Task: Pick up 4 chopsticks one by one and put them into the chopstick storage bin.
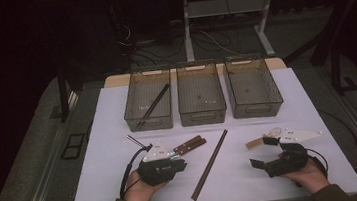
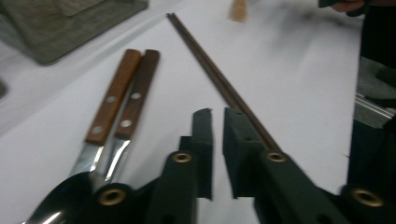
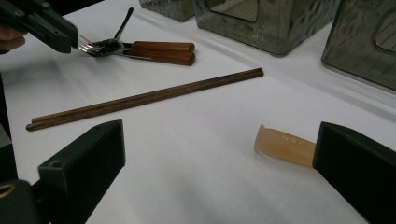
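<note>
Now, left gripper (image 2: 217,116) fingers nearly shut (empty), chopsticks (image 2: 219,79) touching one, cutlery (image 2: 119,100) beside.

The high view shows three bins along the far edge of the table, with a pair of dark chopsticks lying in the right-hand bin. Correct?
Not quite. There are three bins, but the high view shows the chopsticks in the bin lying in the left-hand bin, not the right-hand one.
</note>
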`<state>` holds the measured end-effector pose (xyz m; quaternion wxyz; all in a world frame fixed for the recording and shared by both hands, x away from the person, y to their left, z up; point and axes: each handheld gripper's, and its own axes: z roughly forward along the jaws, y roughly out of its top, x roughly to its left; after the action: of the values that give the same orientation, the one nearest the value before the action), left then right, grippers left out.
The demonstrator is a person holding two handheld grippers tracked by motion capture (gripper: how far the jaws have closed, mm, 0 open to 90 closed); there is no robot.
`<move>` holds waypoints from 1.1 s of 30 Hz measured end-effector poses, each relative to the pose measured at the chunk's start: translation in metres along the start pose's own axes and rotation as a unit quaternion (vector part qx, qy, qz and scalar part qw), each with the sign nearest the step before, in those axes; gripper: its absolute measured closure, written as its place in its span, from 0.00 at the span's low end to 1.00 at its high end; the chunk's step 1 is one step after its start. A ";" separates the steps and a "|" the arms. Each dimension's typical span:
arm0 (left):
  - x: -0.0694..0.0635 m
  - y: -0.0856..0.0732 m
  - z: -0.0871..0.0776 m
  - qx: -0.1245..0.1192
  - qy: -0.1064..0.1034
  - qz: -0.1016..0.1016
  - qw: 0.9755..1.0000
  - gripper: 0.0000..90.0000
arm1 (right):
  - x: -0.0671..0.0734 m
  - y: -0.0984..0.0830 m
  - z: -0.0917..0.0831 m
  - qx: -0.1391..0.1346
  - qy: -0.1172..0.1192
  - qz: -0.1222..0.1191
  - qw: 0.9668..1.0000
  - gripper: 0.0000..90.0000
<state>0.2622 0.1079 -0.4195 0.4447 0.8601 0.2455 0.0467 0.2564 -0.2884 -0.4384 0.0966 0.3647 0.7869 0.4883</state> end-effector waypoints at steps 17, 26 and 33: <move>-0.030 0.002 0.035 0.044 -0.070 0.040 0.996 0.99 | 0.000 0.000 0.001 0.002 0.001 -0.001 1.000 0.03; -0.037 0.000 0.050 0.069 -0.082 0.056 0.993 1.00 | 0.001 0.000 0.001 0.003 0.001 -0.003 1.000 0.03; -0.041 -0.002 0.056 0.088 -0.088 0.064 0.990 1.00 | 0.001 0.000 0.001 0.003 0.001 -0.004 1.000 0.03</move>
<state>0.2422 0.0486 -0.4486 0.3831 0.9107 0.1532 -0.0223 0.2561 -0.2866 -0.4389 0.0965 0.3610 0.7900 0.4861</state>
